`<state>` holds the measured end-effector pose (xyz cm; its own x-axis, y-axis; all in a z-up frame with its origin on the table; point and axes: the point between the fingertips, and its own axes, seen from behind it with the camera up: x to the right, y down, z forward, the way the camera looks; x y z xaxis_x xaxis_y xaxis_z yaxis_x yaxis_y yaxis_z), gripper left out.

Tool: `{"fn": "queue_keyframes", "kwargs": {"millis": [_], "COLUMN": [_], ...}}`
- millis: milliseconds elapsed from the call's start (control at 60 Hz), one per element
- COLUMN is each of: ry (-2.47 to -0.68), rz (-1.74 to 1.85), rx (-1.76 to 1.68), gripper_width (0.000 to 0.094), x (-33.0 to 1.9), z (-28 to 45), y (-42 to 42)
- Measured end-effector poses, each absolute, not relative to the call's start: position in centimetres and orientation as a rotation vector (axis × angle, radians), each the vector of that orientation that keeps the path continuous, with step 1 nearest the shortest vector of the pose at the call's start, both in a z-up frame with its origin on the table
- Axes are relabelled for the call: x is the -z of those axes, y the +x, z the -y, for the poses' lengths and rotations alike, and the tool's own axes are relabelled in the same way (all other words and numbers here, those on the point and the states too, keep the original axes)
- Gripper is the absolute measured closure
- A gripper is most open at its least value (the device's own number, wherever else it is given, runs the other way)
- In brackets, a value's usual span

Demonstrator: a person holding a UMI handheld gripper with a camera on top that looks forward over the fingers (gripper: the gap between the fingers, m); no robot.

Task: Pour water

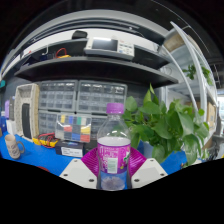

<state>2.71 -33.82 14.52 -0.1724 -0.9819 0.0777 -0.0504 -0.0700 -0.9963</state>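
Your tongs (114, 170) clamp a clear water bottle (114, 150) with a purple cap, both pink pads (93, 160) pressing its sides. Leafy green plant (165, 125) just right; shelves (90, 70) stand beyond.

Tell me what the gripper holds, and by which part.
The gripper holds a water bottle. Both fingers press its lower body, at the pink label, below the purple cap.

Bottle (114, 150) label text illegible

Gripper (113, 172) with two pale grey angular fingers (79, 172), magenta pads (93, 160) on inner faces
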Motion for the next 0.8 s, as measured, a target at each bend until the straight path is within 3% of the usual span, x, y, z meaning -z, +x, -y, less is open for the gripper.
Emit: {"fn": "queue_keyframes", "kwargs": {"millis": [333, 567, 800], "ry": [-1.696, -2.046, -2.221], "rz": [-0.773, -0.128, 0.411], "rx": [1.71, 2.026, 2.2], "gripper_width": [0.0591, 0.0591, 0.059], "x": [-19.0, -17.5, -15.7], "z": [17.3, 5.9, 0.8], "y": [3.7, 5.1, 6.6]}}
